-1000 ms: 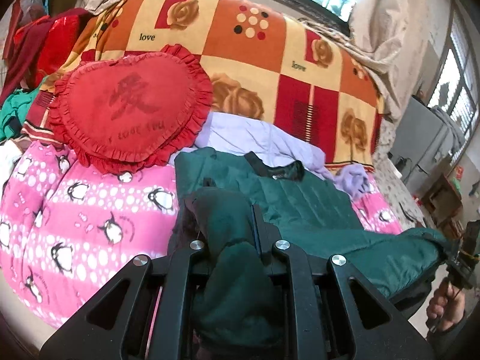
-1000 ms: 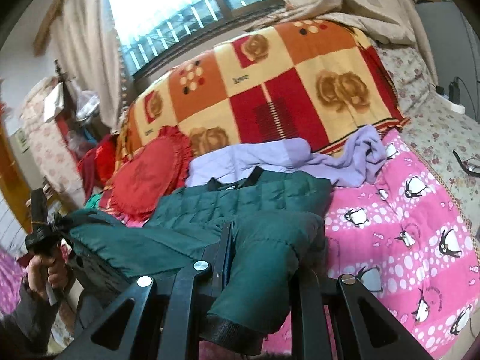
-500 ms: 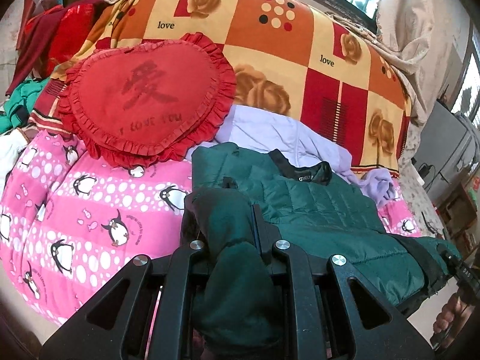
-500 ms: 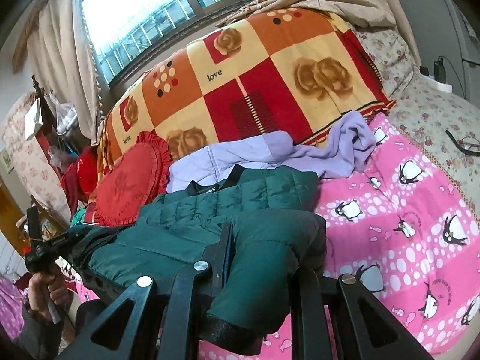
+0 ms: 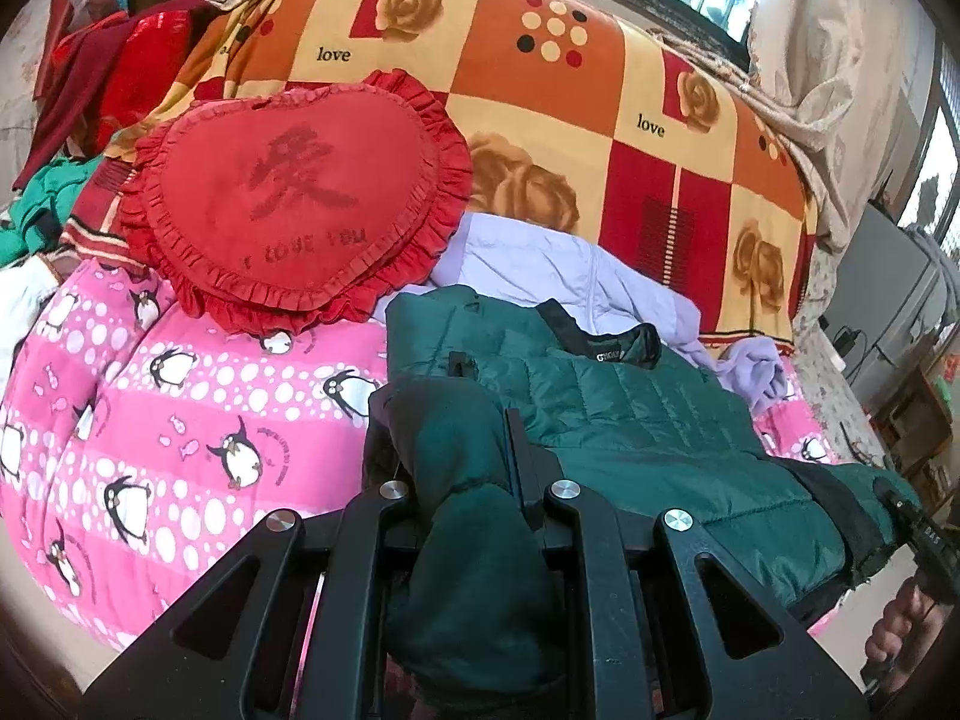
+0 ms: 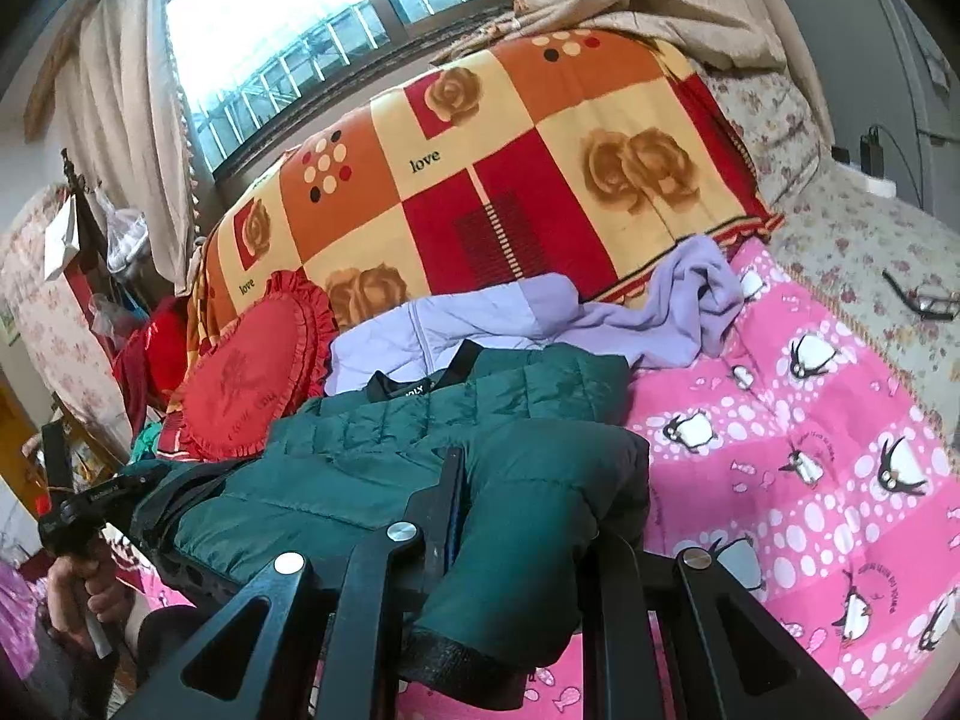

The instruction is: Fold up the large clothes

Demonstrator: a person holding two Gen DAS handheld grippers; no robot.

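A dark green quilted jacket (image 5: 630,414) lies on the pink penguin bedspread (image 5: 180,408), collar toward the far side. My left gripper (image 5: 462,456) is shut on the jacket's left corner, with green fabric bunched between the fingers. My right gripper (image 6: 510,480) is shut on the jacket's (image 6: 384,456) right corner, a cuffed sleeve end hanging over it. Each gripper shows at the edge of the other's view, the right in the left wrist view (image 5: 912,528) and the left in the right wrist view (image 6: 90,504).
A lilac garment (image 5: 552,270) lies just behind the jacket. A red heart cushion (image 5: 294,192) leans at the left. A rose-patterned blanket (image 6: 540,150) is piled at the back. Glasses (image 6: 924,300) lie on the floral sheet at right.
Both grippers have moved forward over the bed with the jacket's lower edge; the cushion and blanket appear nearer and larger. The grips on the jacket are unchanged.
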